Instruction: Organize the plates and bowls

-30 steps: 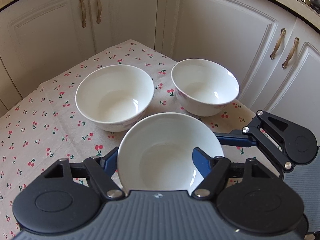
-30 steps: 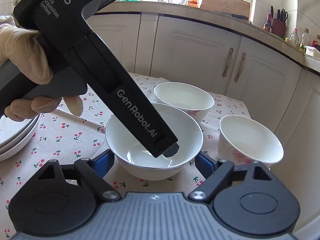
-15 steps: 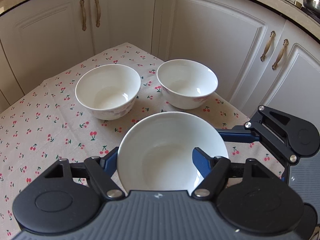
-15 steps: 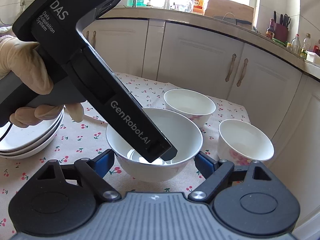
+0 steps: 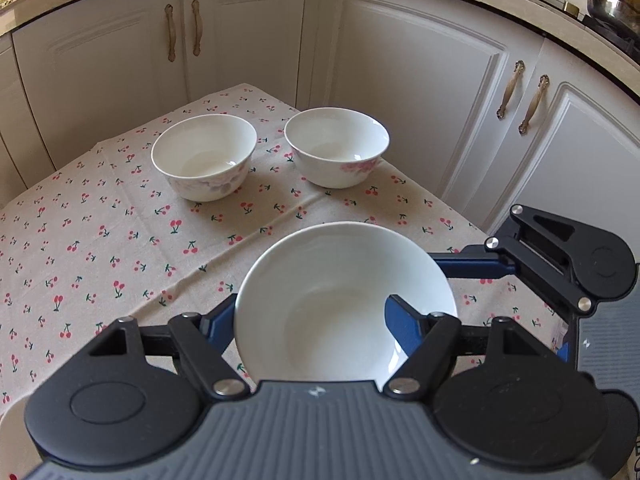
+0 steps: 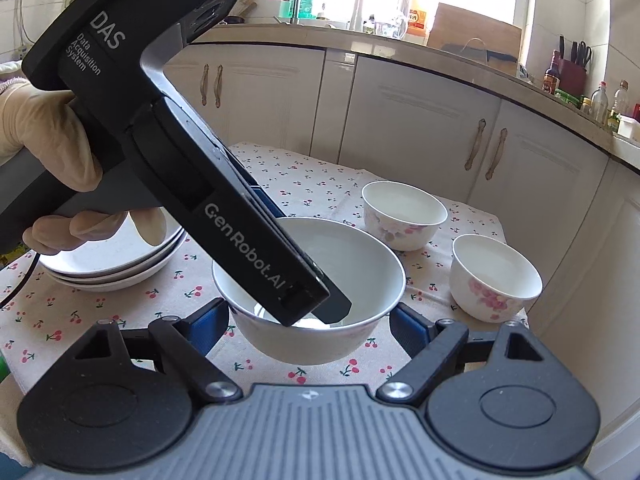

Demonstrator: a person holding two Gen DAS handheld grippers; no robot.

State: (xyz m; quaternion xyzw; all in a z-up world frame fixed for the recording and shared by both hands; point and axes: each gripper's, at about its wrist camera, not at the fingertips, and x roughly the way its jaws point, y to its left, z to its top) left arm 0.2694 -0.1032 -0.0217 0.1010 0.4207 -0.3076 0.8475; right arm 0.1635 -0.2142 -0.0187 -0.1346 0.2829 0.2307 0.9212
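My left gripper (image 5: 308,324) is shut on the rim of a plain white bowl (image 5: 340,300), one finger inside it, and holds it above the cherry-print tablecloth (image 5: 120,248). The same bowl (image 6: 360,264) shows in the right wrist view under the left gripper's body. My right gripper (image 6: 308,328) is open around that bowl, its blue pads (image 6: 408,328) apart from the bowl's sides. Two flowered bowls (image 5: 204,156) (image 5: 336,144) stand side by side at the far end of the table. A stack of white plates (image 6: 104,264) lies to the left.
White cabinet doors (image 5: 400,92) wrap around the table's far and right sides. The table's right edge (image 5: 460,216) is close to the held bowl. A cluttered counter (image 6: 400,36) runs behind.
The left gripper has lifted the white bowl and drawn it back; the two flowered bowls now look smaller and farther away. The right gripper has come along, still open.
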